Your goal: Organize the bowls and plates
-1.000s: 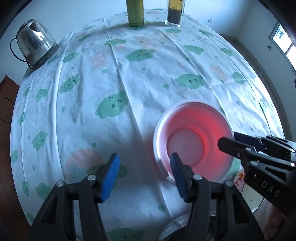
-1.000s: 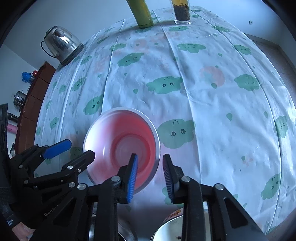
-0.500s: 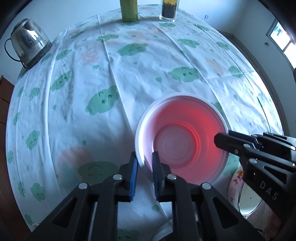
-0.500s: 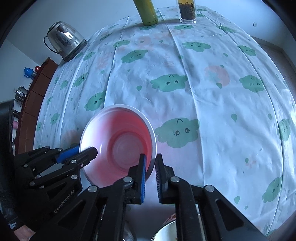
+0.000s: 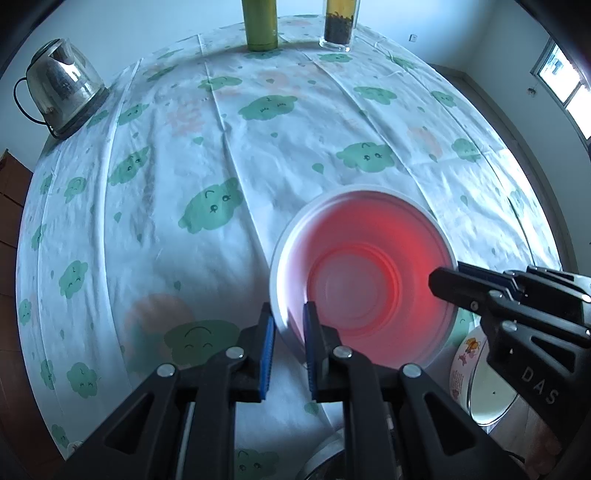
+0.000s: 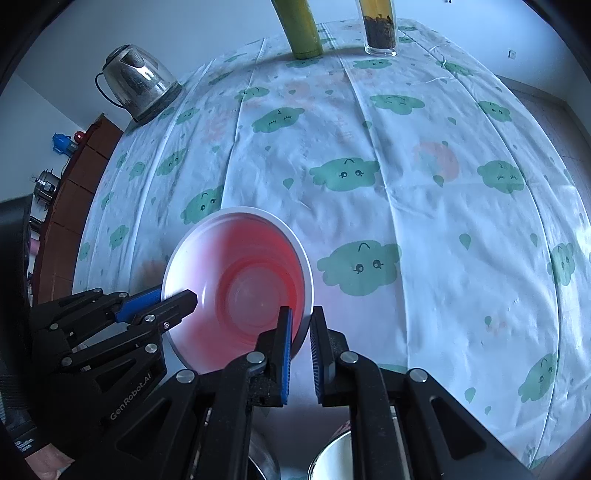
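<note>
A pink-red plastic bowl [image 5: 362, 280] with a pale rim is over the cloud-print tablecloth [image 5: 207, 155]. My left gripper [image 5: 288, 321] is shut on the bowl's near-left rim, one blue pad inside the wall and one outside. In that view my right gripper [image 5: 448, 275] comes in from the right and clamps the opposite rim. The right wrist view shows the same bowl [image 6: 240, 288], with my right gripper [image 6: 301, 325] shut on its right rim and my left gripper [image 6: 177, 295] pinching the left rim. The bowl's edge looks slightly blurred.
A steel kettle [image 5: 61, 96] stands at the far left corner, with a green bottle [image 5: 260, 26] and a glass of tea [image 5: 338, 26] along the far edge. A white printed bowl [image 5: 480, 380] and a metal bowl [image 5: 325, 458] sit below the grippers. A wooden cabinet [image 6: 74, 177] stands left of the table.
Both grippers went from open to shut on opposite sides of the pink bowl's rim. The bowl now sits a little closer in both views.
</note>
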Motion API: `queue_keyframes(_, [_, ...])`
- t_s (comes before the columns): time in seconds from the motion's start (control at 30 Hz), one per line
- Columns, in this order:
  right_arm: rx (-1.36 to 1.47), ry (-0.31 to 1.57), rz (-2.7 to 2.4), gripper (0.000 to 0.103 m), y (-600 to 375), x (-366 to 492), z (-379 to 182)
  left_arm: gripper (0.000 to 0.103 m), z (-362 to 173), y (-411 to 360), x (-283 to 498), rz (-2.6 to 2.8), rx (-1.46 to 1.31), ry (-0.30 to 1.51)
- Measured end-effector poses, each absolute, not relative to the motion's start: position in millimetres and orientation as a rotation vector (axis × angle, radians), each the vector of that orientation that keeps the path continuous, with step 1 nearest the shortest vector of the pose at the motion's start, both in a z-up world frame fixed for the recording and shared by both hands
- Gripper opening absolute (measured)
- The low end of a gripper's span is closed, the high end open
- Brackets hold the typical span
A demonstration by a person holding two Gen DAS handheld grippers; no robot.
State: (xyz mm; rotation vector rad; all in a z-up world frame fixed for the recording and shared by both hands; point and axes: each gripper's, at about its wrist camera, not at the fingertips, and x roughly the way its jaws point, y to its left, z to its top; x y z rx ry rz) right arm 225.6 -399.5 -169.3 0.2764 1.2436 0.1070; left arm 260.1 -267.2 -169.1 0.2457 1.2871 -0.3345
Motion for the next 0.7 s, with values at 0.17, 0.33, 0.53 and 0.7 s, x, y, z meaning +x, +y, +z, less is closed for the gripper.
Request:
queue_keyframes(0.17, [0.276, 1.238, 0.11, 0.011, -398, 222, -164, 0.013, -164, -265, 257, -0.331, 0.248, 1.279])
queue_keyframes(0.33, [0.268, 1.231, 0.116, 0.011, -393, 220, -159, 0.013, -160, -260, 255, -0.326, 0.246, 1.278])
queue_keyframes(0.53, [0.257, 1.224, 0.119, 0.011, -387, 216, -152, 0.013, -154, -255, 252, -0.325, 0.24, 1.276])
queue_keyframes(0.7, [0.256, 1.218, 0.115, 0.011, -385, 212, -148, 0.013, -149, -253, 248, -0.334, 0.241, 1.269])
